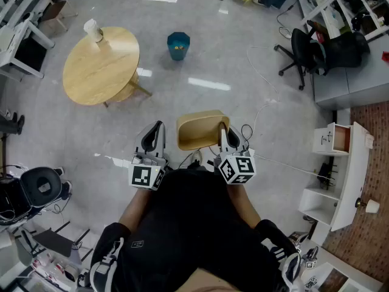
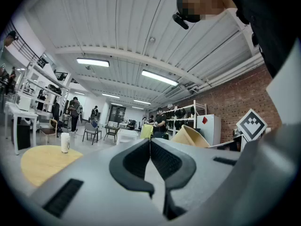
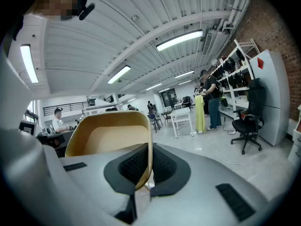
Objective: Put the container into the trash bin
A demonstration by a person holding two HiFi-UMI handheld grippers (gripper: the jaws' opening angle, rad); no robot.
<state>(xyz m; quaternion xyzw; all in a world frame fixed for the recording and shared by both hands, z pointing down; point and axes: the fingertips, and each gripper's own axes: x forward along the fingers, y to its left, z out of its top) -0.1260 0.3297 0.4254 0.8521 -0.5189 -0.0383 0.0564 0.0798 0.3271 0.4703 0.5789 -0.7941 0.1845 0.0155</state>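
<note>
container [image 1: 197, 129]: tan, matt, pulp-like; table [image 1: 100, 66]: pale smooth wood; floor [image 1: 206, 59]: glossy grey

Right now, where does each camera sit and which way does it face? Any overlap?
Head view: on the person's head, facing steeply down at floor, round wooden table, teal trash bin; shows torso, arms, left gripper, right gripper.
Left gripper view: on the left gripper, facing across the room; fingers together, empty.
Right gripper view: on the right gripper, facing across the room; fingers shut on the wall of the tan container.
Shared: container in all three; table in head and left gripper views.
</note>
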